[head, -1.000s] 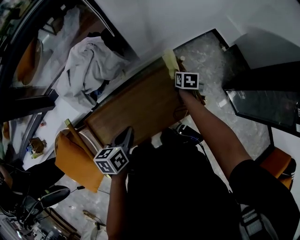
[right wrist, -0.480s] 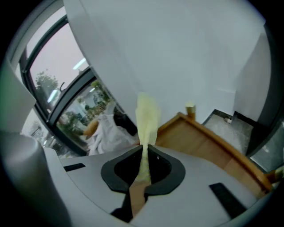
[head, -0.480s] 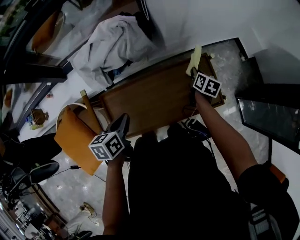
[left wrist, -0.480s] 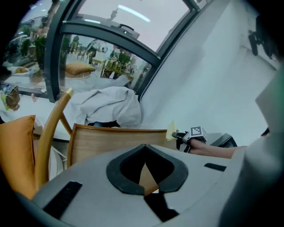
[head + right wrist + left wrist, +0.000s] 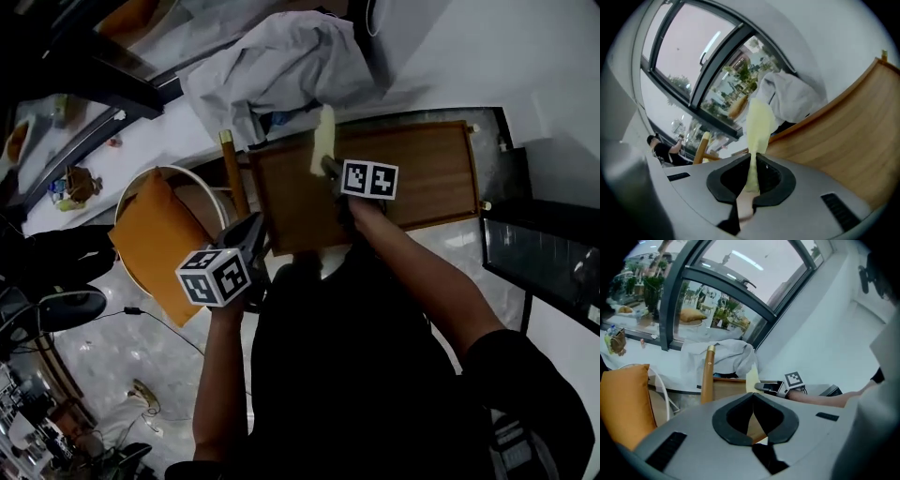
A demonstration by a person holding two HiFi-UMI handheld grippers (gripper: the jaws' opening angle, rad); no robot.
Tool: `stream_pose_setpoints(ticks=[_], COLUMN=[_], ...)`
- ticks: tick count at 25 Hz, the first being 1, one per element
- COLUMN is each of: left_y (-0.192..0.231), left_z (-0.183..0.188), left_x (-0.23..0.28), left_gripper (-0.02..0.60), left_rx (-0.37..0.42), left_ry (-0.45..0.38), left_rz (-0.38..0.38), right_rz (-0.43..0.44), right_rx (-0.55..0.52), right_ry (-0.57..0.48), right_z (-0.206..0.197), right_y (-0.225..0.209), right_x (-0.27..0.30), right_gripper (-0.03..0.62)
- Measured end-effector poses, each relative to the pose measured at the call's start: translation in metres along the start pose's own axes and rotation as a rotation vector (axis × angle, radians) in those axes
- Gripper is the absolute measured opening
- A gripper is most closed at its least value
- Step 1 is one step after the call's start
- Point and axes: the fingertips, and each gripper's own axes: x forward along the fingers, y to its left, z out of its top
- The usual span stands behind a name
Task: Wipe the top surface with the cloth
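Right tool (image 5: 752, 158) pinches cloth (image 5: 758, 123), which extends lengthwise straight ahead.

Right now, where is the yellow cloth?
In the head view, the yellow cloth is pinched in the right gripper, at the left part of the wooden top, near the heap of white fabric.

Worktop (image 5: 427, 178) is left bare toward its right end; the left end is hemmed by a wooden post (image 5: 232, 173), the far-left corner by a heap of white fabric (image 5: 281, 66).
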Motion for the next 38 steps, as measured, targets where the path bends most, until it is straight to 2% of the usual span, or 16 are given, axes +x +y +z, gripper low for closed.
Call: stream_pose_setpoints(ticks=[5, 9, 13, 21, 23, 28, 38], left_y=[0.043, 0.062, 0.067, 0.067, 0.065, 0.056, 0.020], left_z=[-0.009, -0.016, -0.028, -0.045, -0.047, -0.039, -0.040], left_x=[-0.028, -0.044, -0.054, -0.064, -0.063, -0.057, -0.032], left_gripper=[0.011, 0.011, 0.011, 0.011, 0.011, 0.011, 0.011], left_rx=[-0.017, -0.037, -0.042, -0.049, -0.054, -0.051, -0.048], left_ry=[0.003, 0.005, 0.016, 0.044, 0.047, 0.038, 0.046], left_rz=[0.009, -0.012, -0.053, -0.092, -0.095, -0.098, -0.114], right_rz=[0.072, 0.093, 0.087, -0.032, -0.037, -0.046, -0.078], right_rx=[-0.122, -0.158, -0.215, -0.379, -0.405, -0.430, -0.402], right_ry=[0.143, 0.230, 0.271, 0.313, 0.319, 0.336, 0.331], right_z=[-0.067, -0.109, -0.129, -0.130, -0.130, -0.126, -0.106], right_y=[0.076, 0.098, 0.102, 0.080, 0.078, 0.071, 0.026], right_x=[0.055, 0.084, 0.098, 0.110, 0.110, 0.107, 0.079], right_gripper=[0.032, 0.034, 0.032, 0.034, 0.032, 0.032, 0.032])
